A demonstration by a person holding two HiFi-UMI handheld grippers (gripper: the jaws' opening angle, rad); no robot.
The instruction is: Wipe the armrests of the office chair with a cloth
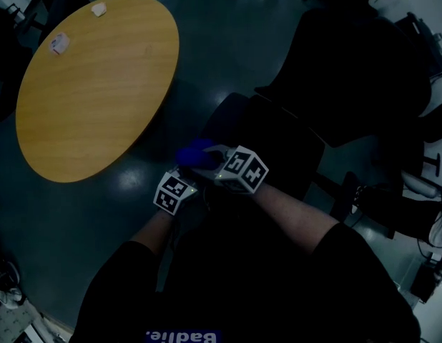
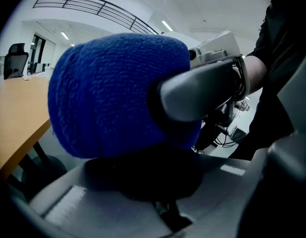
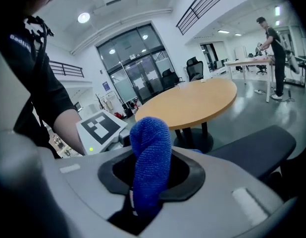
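Note:
A blue cloth [image 1: 194, 151] sits bunched between my two grippers, over the dark office chair [image 1: 278, 138]. My right gripper [image 1: 207, 160] is shut on it: in the right gripper view the cloth [image 3: 150, 152] stands up out of the pinched jaws [image 3: 143, 195]. My left gripper [image 1: 192, 174] points in from the left, and its marker cube [image 3: 101, 127] is close beside the cloth. In the left gripper view the cloth [image 2: 113, 93] fills the picture just beyond the left gripper [image 2: 165, 202], whose jaws look shut with nothing in the seam. A right finger [image 2: 202, 93] presses into the cloth. The armrests are lost in the dark.
A round wooden table [image 1: 92, 84] stands to the left, with small white scraps [image 1: 59, 43] on it. A second dark chair [image 1: 350, 56] is behind to the right. Cables and gear [image 1: 428, 184] lie at the right edge. A person [image 3: 273, 53] stands far off by desks.

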